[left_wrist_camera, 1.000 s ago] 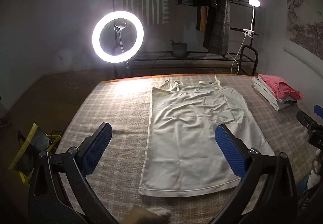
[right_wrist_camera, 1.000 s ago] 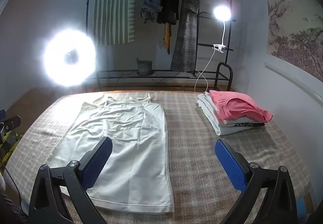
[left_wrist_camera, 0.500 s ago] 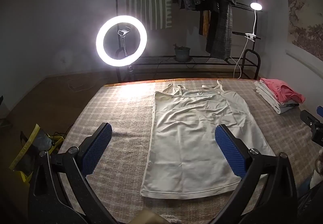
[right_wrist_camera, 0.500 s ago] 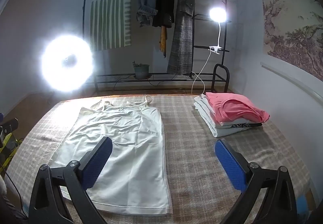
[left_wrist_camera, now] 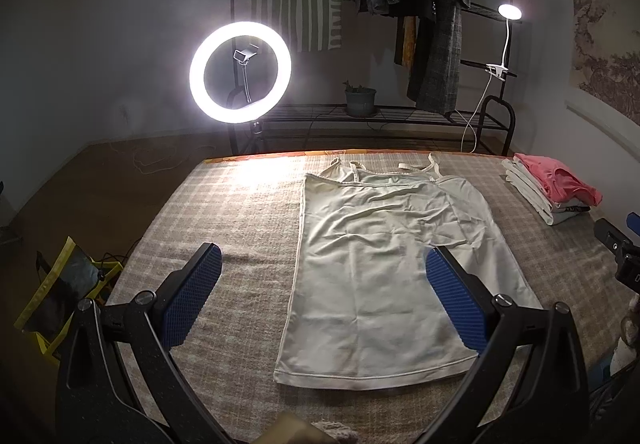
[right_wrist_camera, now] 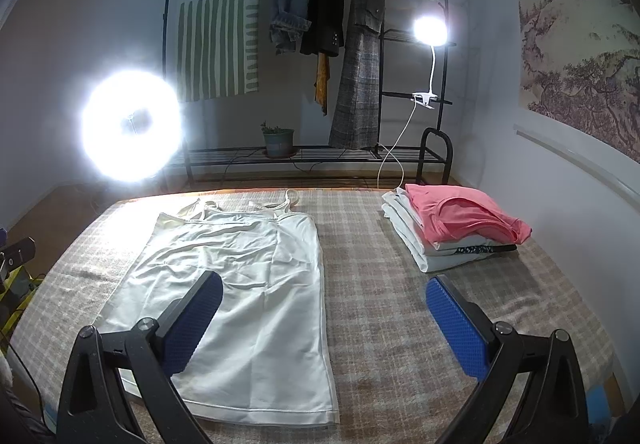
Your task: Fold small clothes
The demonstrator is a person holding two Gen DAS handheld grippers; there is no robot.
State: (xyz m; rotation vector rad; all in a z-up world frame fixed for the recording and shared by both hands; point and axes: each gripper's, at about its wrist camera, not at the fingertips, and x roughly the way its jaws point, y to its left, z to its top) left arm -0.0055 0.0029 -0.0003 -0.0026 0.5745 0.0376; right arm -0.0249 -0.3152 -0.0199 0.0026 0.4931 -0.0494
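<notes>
On the checked blanket point(left_wrist_camera: 240, 211) lies a white top point(left_wrist_camera: 384, 264), spread flat with its thin straps at the far end, toward the ring light point(left_wrist_camera: 240, 71), and its hem at the near end. Its long way runs straight away from both tools — hem close, straps far. The left gripper point(left_wrist_camera: 320, 296) hangs above the near part of the top, fingers wide apart and holding nothing; the top's left side edge lies between them. The right gripper point(right_wrist_camera: 324, 320) is also wide open and empty, with the top's right side edge between its fingers. So each one sits near its own bottom corner, and I think the hem is the easy place to pinch first. Off to the right, well apart from the top, sits a pile of folded clothes point(right_wrist_camera: 448, 232) with a pink one on top. A dark strip in that pile has marks on it — too small to read.
</notes>
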